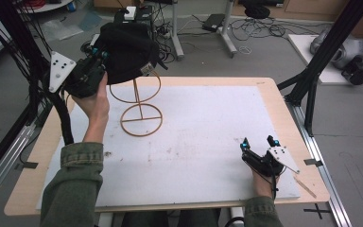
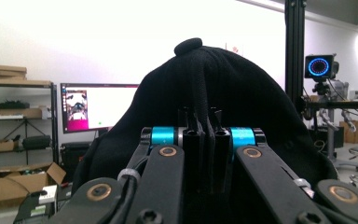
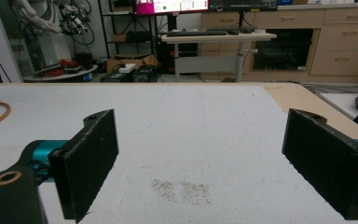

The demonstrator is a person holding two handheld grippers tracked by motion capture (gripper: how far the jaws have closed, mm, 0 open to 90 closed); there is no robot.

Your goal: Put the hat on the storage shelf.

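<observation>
Olive-green sleeves [image 1: 73,189]; black tongs [image 1: 260,143] with cyan joints, brass rivets, grey three-cornered plates [image 1: 59,70], trailing black cables.

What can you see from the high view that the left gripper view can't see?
High view alone: the gold wire stand on the white table, and the right tool resting open near the table's right edge. Left gripper view alone: a lit computer screen, shelves with cardboard boxes and a glowing blue ring. Both: the black cap pinched in the shut left tool, held up by the stand's top.
</observation>
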